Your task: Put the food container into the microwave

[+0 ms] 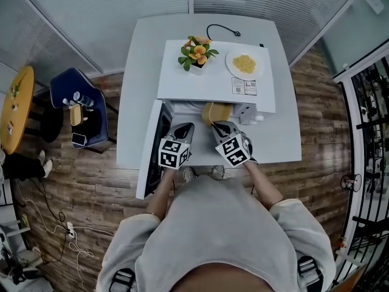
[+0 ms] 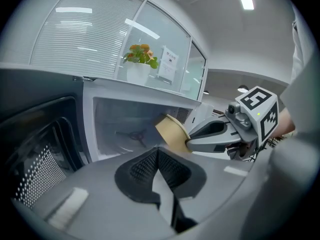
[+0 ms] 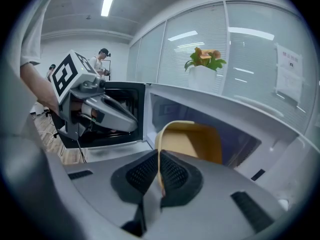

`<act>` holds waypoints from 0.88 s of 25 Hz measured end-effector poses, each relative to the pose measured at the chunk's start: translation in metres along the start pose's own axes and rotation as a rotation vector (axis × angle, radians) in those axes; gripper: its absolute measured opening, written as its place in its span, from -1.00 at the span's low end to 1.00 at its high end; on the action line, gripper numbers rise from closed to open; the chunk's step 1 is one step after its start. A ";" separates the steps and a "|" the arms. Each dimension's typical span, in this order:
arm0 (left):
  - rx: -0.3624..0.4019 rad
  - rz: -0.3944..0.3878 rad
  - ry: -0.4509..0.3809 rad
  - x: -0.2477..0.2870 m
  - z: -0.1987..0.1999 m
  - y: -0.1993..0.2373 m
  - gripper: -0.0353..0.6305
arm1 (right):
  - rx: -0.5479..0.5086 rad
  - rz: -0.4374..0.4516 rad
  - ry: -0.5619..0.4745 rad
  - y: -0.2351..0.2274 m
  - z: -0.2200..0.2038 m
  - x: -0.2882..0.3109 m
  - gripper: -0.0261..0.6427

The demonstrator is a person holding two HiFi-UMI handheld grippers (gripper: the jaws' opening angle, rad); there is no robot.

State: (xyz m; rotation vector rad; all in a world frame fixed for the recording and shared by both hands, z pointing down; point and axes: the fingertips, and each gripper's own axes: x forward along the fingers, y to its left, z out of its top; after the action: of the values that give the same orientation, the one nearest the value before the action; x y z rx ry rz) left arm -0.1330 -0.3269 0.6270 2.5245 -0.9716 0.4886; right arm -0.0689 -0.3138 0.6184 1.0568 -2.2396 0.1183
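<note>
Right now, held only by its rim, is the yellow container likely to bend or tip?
The food container looks thin-walled, so it is probably light and may flex where the right tongs pinch its rim. Held by one edge only, it could swing or slip if jolted.

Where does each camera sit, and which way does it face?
Head view: on the person's head, facing steeply down at the microwave; torso, forearms, left gripper and right gripper show.
Left gripper view: along its shut, empty jaws into the open microwave; right gripper shows.
Right gripper view: along jaws shut on the food container rim; left gripper shows.
Both gripper views share the food container and plant.
</note>
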 end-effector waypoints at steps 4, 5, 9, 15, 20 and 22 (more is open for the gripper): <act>-0.001 0.008 -0.003 -0.002 0.000 -0.003 -0.86 | -0.026 0.008 0.012 0.000 -0.004 -0.001 -0.87; -0.002 0.009 -0.003 -0.002 -0.001 -0.004 -0.86 | -0.037 0.010 0.019 0.001 -0.005 -0.001 -0.87; -0.005 0.011 0.000 -0.005 -0.005 -0.006 -0.86 | -0.105 0.013 0.053 0.003 -0.012 0.003 -0.87; -0.004 0.009 -0.001 -0.007 -0.007 -0.009 -0.86 | -0.283 0.024 0.126 0.010 -0.024 0.009 -0.87; -0.003 0.007 0.000 -0.009 -0.009 -0.013 -0.86 | -0.476 0.038 0.190 0.014 -0.036 0.013 -0.87; -0.003 0.006 -0.001 -0.009 -0.010 -0.014 -0.86 | -0.537 0.045 0.213 0.015 -0.041 0.014 -0.87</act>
State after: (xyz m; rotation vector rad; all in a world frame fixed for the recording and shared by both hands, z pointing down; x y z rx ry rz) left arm -0.1317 -0.3079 0.6283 2.5200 -0.9802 0.4875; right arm -0.0652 -0.2987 0.6619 0.6671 -1.9420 -0.3219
